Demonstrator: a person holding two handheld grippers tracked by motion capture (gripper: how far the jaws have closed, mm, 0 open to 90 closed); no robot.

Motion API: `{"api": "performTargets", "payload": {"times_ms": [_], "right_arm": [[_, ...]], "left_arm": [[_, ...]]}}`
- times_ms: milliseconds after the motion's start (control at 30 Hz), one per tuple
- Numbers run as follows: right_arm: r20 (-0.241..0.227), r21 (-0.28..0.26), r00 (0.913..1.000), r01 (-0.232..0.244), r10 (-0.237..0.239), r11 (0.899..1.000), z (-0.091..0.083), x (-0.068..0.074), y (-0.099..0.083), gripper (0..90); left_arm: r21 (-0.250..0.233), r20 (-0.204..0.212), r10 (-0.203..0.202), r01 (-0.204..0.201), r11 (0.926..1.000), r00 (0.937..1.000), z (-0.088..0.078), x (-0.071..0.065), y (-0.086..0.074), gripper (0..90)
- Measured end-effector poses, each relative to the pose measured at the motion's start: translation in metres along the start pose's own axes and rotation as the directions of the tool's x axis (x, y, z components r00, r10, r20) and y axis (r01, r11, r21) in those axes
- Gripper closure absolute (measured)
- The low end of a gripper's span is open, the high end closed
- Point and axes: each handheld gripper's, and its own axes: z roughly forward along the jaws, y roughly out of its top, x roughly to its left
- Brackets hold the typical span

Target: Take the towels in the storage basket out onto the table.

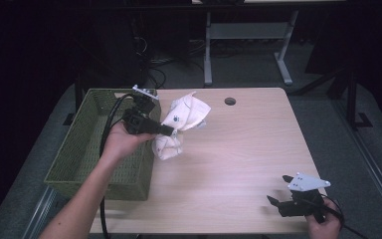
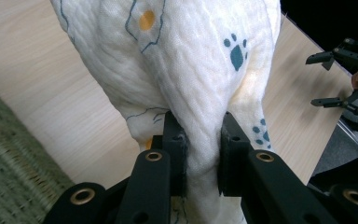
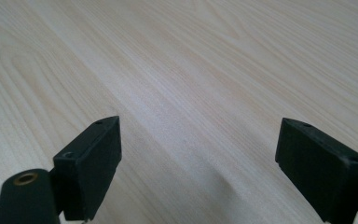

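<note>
A white cloth [image 1: 181,122] printed with blue paw marks and orange dots hangs bunched over the table's left part, beside the basket. My left gripper [image 1: 171,131] is shut on it; in the left gripper view the two pads pinch a fold of the cloth [image 2: 191,84] between them, with my left gripper [image 2: 203,156] pointing down at the wood. My right gripper [image 1: 280,190] rests low at the table's front right corner, open. In the right gripper view my right gripper [image 3: 198,168] has its jaws wide apart over bare wood.
A green woven basket [image 1: 87,149] stands at the table's left edge, close under my left hand. The light wooden table [image 1: 243,144] has a round cable hole [image 1: 230,101] near its far edge. A desk frame stands behind on the grey floor.
</note>
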Motion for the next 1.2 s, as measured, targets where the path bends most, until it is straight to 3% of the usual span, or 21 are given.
{"api": "performTargets", "payload": {"times_ms": [633, 1200], "right_arm": [[0.000, 0.004, 1.0000, -0.002, 0.002, 1.000, -0.001, 0.000, 0.000, 14.0], [0.001, -0.002, 1.0000, 0.004, -0.004, 1.000, -0.001, -0.001, 0.000, 14.0]], "left_arm": [[0.062, 0.028, 0.029, -0.031, 0.9976, 0.9992, 0.036, -0.012, 0.006, 76.2], [0.099, 0.062, 0.013, -0.019, 0.9949, 0.9980, 0.075, -0.019, 0.010, 76.2]]}}
